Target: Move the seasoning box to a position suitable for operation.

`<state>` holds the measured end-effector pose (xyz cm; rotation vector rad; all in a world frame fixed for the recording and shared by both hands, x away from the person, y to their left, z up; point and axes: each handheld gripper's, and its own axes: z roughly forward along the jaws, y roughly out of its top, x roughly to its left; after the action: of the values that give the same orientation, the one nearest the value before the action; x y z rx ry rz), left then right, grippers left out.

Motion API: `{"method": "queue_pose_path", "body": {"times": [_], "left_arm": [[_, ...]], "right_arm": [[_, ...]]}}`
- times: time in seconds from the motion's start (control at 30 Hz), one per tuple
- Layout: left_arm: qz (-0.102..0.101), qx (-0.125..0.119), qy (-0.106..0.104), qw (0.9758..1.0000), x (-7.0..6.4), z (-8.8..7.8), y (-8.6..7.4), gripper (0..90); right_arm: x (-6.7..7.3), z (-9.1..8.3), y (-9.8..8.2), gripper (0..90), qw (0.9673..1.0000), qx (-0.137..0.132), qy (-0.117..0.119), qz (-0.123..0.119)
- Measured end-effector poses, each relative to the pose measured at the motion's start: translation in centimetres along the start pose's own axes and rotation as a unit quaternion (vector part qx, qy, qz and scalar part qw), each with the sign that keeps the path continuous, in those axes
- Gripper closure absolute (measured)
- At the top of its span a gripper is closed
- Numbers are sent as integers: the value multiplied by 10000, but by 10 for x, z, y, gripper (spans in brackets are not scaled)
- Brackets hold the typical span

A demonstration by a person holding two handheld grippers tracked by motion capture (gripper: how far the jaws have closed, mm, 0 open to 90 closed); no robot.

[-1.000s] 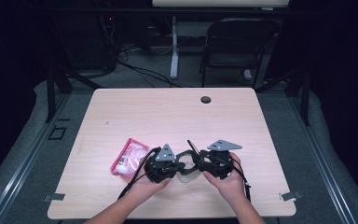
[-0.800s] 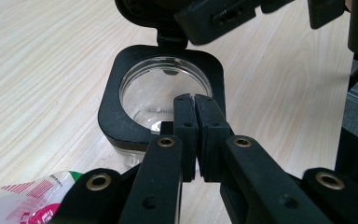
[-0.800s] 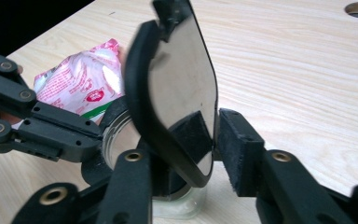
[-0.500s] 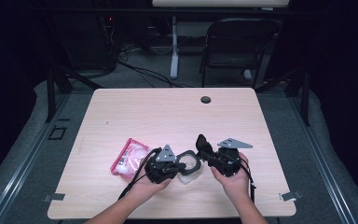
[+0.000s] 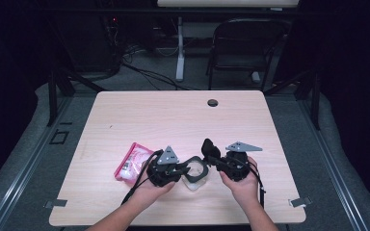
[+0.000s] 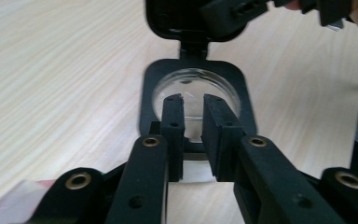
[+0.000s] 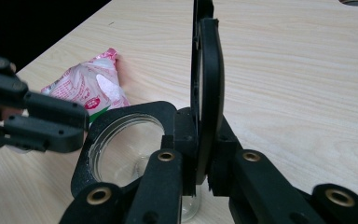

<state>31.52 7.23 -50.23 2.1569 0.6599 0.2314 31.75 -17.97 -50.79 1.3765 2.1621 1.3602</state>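
Observation:
A clear jar with a square black frame [image 5: 196, 174] [image 6: 149, 93] [image 7: 121, 114] stands near the table's front edge. Its hinged black lid [image 5: 207, 146] [image 7: 209, 70] [image 6: 177, 18] stands upright. My right gripper [image 5: 211, 153] [image 7: 204, 126] has just been closing and is shut on the lid's lower edge. My left gripper [image 5: 185, 169] [image 6: 193, 100] has just been opening; its jaws stand a little apart astride the frame's near rim, and the pads do not press on it.
A pink and white packet [image 5: 134, 161] [image 7: 88, 88] lies just left of the left hand. A round cable hole [image 5: 213, 102] sits at the table's far edge, with a dark chair [image 5: 243, 48] behind it.
The right gripper has shifted slightly right, and the black lid now stands higher and more upright between its jaws. The left hand has kept its place at the jar.

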Motion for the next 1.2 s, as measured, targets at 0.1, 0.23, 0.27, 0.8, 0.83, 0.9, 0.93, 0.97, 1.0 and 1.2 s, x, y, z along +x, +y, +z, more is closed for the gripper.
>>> {"method": "queue_pose_path", "body": {"times": [0.1, 0.23, 0.27, 0.8, 0.83, 0.9, 0.93, 0.97, 1.0, 1.2], "left_arm": [[-71, -56, 142, 9999, 4, -1, 0, 715], [-134, -27, 271, 9995, 8, 1, -1, 688], [-125, -26, 288, 9995, 8, 2, -2, 687], [-204, 173, 161, 9995, 9, 14, -5, 705], [-205, 175, 152, 9995, 8, 14, -5, 702], [-224, 167, 168, 9995, 8, 14, -6, 700], [-245, 159, 184, 9994, 7, 14, -6, 699], [-250, 150, 230, 9993, 6, 13, -7, 699], [-250, 150, 230, 9993, 6, 13, -7, 698], [-285, 116, 266, 9992, 2, 11, -8, 680]], "right_arm": [[0, 0, 0, 848, 10000, 25, 82, -44], [1, 1, 1, 849, 9998, 82, 162, -110], [2, 1, 0, 848, 9998, 67, 177, -93], [1, 4, 2, 849, 9998, 87, 172, -108], [1, 4, 3, 850, 9998, 68, 175, -101], [2, 5, 3, 849, 9999, 39, 158, -60], [1, 6, 4, 848, 9998, 41, 173, -75], [1, 7, 4, 847, 9998, 25, 195, -62], [1, 7, 4, 847, 9998, 25, 195, -62], [-1, 11, 7, 808, 9996, -19, 279, 0]]}}
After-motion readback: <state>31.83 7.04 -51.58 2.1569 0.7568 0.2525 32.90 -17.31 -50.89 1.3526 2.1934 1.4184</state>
